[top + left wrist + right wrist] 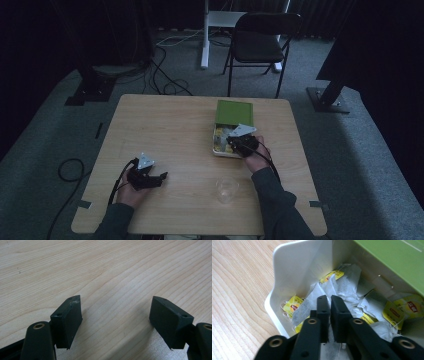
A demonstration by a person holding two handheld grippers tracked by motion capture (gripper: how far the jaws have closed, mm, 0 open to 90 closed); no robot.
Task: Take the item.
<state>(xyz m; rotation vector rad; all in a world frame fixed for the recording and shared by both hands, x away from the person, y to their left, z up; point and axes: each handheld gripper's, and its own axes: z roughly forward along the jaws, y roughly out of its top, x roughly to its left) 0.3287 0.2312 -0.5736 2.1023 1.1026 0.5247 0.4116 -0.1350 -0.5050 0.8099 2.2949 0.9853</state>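
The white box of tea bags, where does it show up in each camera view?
High view: the white box sits right of table centre, green lid at its far end, right gripper over it.
Left gripper view: not in it.
Right gripper view: its white wall stands upper left.
Shared landmark: the wooden table.

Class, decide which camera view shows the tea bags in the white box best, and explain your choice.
The right gripper view: the tea bags lie close up, yellow tags and paper sachets distinct, right under the right gripper. The high view gives only small pale and yellow specks inside the white box. The left gripper view looks at bare wooden table.
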